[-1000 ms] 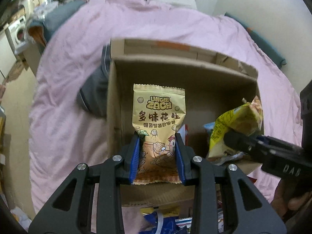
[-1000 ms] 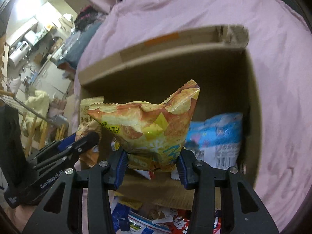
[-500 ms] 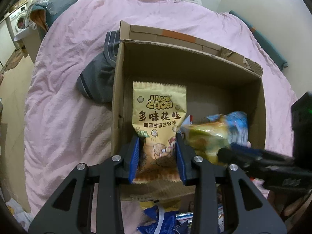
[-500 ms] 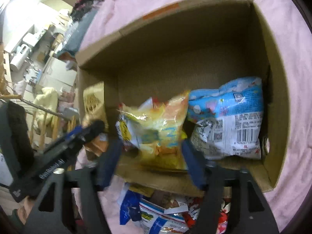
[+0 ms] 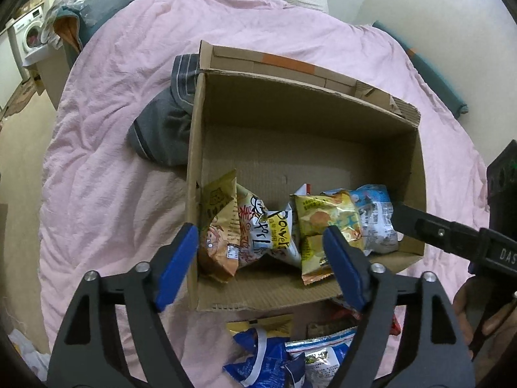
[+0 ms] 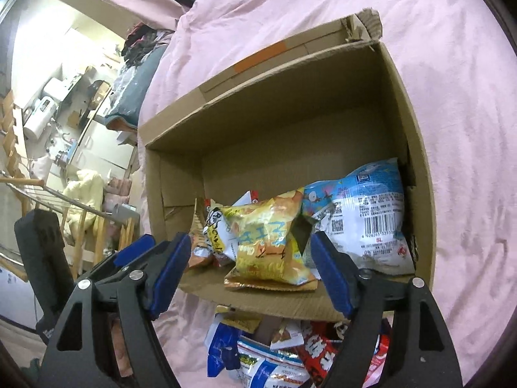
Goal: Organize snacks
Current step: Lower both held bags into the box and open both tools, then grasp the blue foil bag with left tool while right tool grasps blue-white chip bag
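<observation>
An open cardboard box lies on a pink bed. Inside at its near end lie several snack bags: a tan peanut bag, a white bag, a yellow chip bag and a blue-white bag. My left gripper is open and empty above the box's near left corner. My right gripper is open and empty just in front of the yellow chip bag; it also shows in the left wrist view.
More loose snack bags are piled on the bed in front of the box. A grey striped garment lies against the box's left side. A drying rack and cluttered furniture stand beyond the bed's left edge.
Both grippers have opened. The peanut bag left my left gripper and the yellow chip bag left my right; both now lie in the box. Both grippers pulled back.
</observation>
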The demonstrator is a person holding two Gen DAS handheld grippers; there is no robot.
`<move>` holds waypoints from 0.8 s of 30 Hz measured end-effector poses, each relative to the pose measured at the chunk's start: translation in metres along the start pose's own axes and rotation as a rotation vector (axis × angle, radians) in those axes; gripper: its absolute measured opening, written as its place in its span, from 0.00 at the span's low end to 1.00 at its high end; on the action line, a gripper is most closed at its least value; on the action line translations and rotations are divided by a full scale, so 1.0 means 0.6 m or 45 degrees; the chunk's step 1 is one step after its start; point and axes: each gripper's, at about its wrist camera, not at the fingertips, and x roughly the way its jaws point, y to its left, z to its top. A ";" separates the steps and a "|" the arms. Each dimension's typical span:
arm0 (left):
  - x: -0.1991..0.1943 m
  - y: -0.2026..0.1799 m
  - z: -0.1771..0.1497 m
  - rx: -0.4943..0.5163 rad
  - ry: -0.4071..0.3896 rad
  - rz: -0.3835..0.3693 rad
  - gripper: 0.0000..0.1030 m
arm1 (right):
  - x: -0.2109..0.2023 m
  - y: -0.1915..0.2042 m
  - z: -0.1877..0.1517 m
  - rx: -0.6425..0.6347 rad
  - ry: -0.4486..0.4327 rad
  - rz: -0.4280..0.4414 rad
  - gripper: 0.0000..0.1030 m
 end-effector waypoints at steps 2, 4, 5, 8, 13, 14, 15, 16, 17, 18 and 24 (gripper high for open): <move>-0.006 -0.003 -0.005 0.020 -0.017 0.041 0.77 | -0.010 0.006 -0.005 -0.020 -0.019 -0.021 0.77; -0.010 -0.005 -0.013 0.024 -0.025 0.066 0.77 | -0.015 0.011 -0.009 -0.034 -0.029 -0.049 0.77; -0.011 -0.004 -0.016 0.022 -0.016 0.059 0.77 | -0.018 0.015 -0.013 -0.047 -0.035 -0.063 0.77; -0.019 -0.004 -0.030 0.028 -0.015 0.063 0.77 | -0.027 0.026 -0.027 -0.101 -0.048 -0.129 0.78; -0.039 -0.002 -0.055 0.045 -0.029 0.080 0.77 | -0.033 0.039 -0.050 -0.162 -0.053 -0.193 0.78; -0.042 -0.001 -0.060 0.048 -0.033 0.086 0.77 | -0.034 0.040 -0.056 -0.162 -0.051 -0.195 0.78; -0.044 0.000 -0.065 0.050 -0.034 0.093 0.77 | -0.037 0.039 -0.064 -0.162 -0.048 -0.200 0.78; -0.046 0.002 -0.071 0.054 -0.030 0.097 0.77 | -0.038 0.041 -0.069 -0.161 -0.050 -0.205 0.78; -0.047 0.002 -0.075 0.059 -0.022 0.100 0.77 | -0.042 0.042 -0.078 -0.165 -0.055 -0.215 0.78; -0.048 0.002 -0.080 0.068 -0.012 0.103 0.77 | -0.045 0.044 -0.085 -0.169 -0.058 -0.223 0.78; -0.066 0.012 -0.117 0.092 0.008 0.120 0.77 | -0.061 0.045 -0.134 -0.150 -0.060 -0.227 0.78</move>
